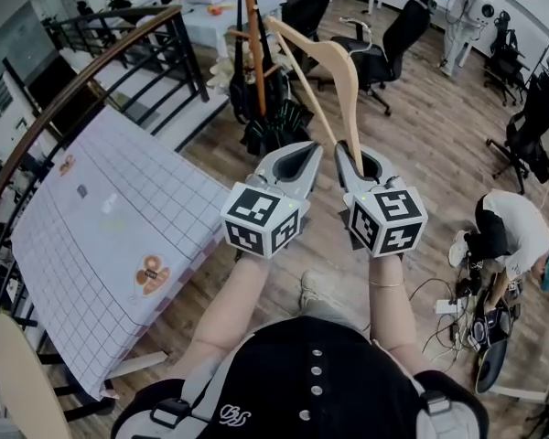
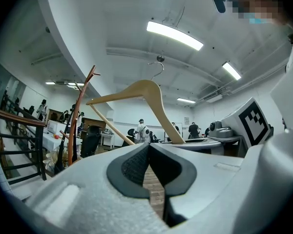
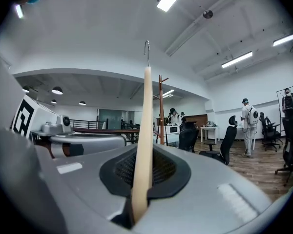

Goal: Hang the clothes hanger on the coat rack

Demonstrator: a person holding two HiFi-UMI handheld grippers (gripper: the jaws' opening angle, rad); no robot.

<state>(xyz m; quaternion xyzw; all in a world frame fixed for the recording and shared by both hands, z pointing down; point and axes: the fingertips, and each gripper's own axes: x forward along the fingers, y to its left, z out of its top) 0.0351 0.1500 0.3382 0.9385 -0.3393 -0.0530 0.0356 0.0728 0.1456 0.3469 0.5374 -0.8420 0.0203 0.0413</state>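
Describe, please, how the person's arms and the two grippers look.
The left gripper and right gripper are pale grey tapered shells with dark ribbed pads. Each carries a white cube printed with black square markers. The forearms are bare; the top is black with pale studs.

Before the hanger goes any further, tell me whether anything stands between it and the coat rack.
Nothing visible does. The hanger, clamped in the right gripper, has only open air between it and the coat rack just ahead, and its upper arm already reaches close to the rack's pole.
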